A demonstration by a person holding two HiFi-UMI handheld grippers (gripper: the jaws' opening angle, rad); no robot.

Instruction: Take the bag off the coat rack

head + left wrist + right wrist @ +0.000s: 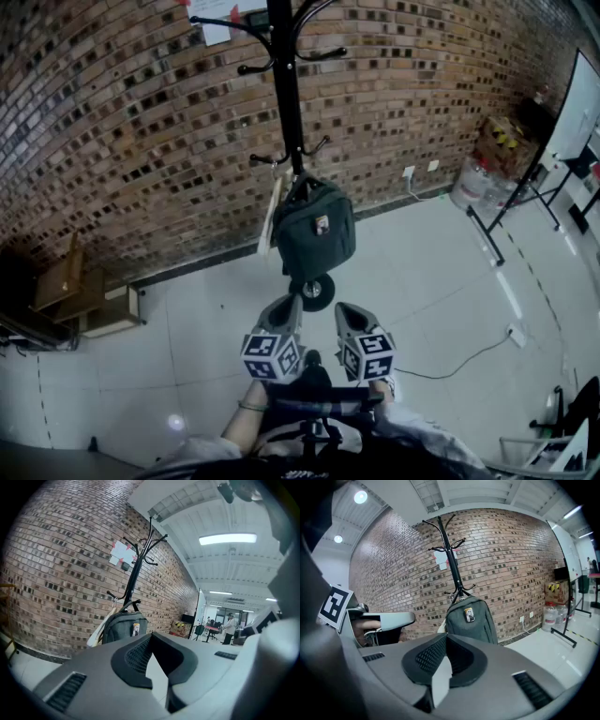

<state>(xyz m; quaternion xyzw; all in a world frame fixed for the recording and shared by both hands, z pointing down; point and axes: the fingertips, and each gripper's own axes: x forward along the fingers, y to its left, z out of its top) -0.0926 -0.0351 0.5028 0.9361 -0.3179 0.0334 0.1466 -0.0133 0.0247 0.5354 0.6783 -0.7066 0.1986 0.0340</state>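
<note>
Now the grey backpack [314, 232] is seen hung on the coat rack [284, 84]: soft, probably light, best taken by its top loop [300, 181]. Left tool [288, 303] and right tool [345, 310] are closed, empty.

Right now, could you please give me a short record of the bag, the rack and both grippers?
coat rack: black, upright by brick wall
bag: grey, hanging low on it
left gripper: jaws together, empty, short of bag
right gripper: jaws together, empty, short of bag
task: bag not yet taken
</note>
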